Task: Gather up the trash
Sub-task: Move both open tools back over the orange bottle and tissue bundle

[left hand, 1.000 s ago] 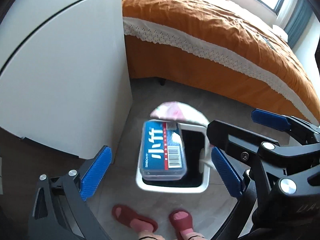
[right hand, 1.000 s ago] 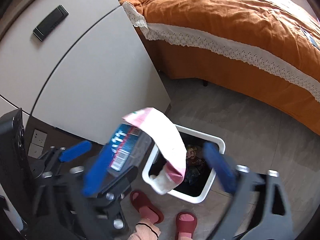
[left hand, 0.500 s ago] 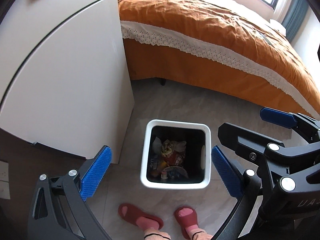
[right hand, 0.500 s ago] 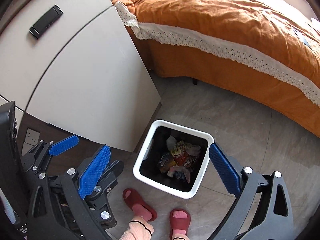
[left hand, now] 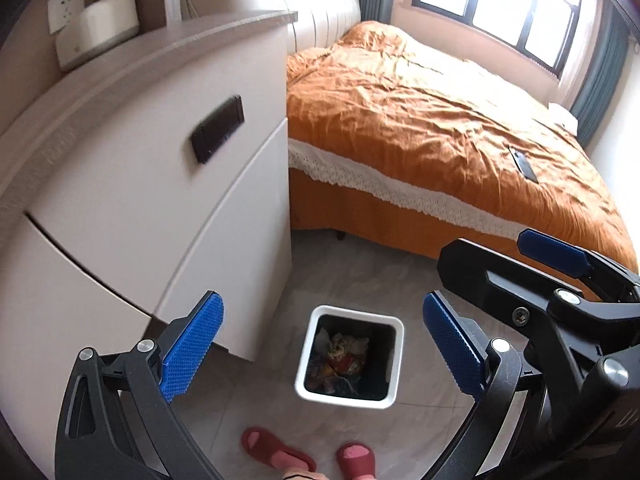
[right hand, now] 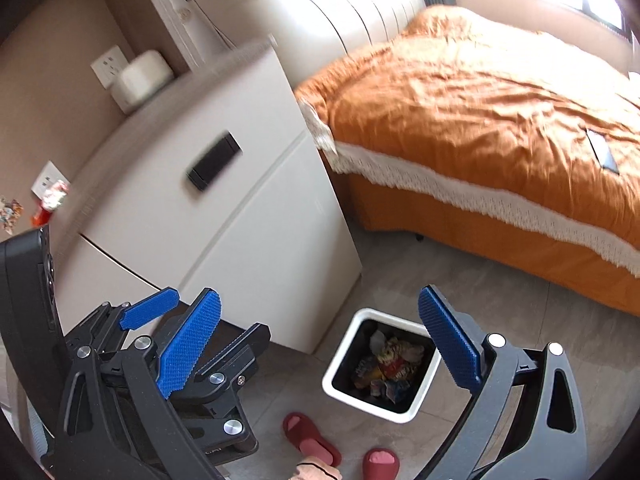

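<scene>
A white square trash bin (left hand: 387,360) with a black inside stands on the floor beside the cabinet; it also shows in the right wrist view (right hand: 340,372). Crumpled wrappers (left hand: 344,354) lie inside it (right hand: 386,366). My left gripper (left hand: 320,350) is open and empty, high above the bin. My right gripper (right hand: 316,350) is open and empty, also above the bin. Bits of colourful trash (right hand: 50,202) lie on the cabinet top at the far left of the right wrist view.
A white bedside cabinet (left hand: 140,200) with a black handle stands left of the bin. A bed with an orange cover (left hand: 440,132) fills the right. A white device (left hand: 100,28) sits on the cabinet top. The person's red slippers (left hand: 276,454) stand near the bin.
A blue packet and a pink-white wrapper dropped from the grippers into the bin. Both grippers have since tilted upward, bringing the cabinet top and headboard into view.
</scene>
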`<move>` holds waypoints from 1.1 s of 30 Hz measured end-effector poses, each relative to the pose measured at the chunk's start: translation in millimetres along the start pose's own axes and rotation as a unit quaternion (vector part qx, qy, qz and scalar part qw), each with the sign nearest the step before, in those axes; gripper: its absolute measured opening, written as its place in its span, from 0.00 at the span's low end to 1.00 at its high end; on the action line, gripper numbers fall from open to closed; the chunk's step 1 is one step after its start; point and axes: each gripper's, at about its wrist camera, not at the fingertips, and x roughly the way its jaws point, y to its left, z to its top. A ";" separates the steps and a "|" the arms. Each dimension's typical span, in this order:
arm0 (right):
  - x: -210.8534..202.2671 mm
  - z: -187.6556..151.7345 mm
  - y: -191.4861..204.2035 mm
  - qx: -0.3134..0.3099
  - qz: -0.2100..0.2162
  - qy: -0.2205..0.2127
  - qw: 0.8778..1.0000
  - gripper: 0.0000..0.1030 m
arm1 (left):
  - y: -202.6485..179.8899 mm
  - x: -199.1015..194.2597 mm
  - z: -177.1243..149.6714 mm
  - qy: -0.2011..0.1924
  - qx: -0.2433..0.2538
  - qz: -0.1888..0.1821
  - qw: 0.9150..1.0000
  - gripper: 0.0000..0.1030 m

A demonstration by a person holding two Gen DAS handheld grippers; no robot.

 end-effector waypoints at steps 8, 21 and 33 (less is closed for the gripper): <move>-65.4 43.3 44.9 -0.059 0.042 -0.068 0.995 0.96 | 13.9 -78.4 31.0 -0.053 -0.042 0.035 0.997 0.95; -116.0 93.1 127.0 -0.136 0.147 -0.124 0.972 0.96 | 58.3 -182.0 61.2 -0.135 -0.093 0.129 0.978 0.95; -94.2 107.2 249.4 -0.215 0.206 -0.119 0.947 0.96 | 174.3 -227.5 51.3 -0.157 -0.124 0.212 0.957 0.95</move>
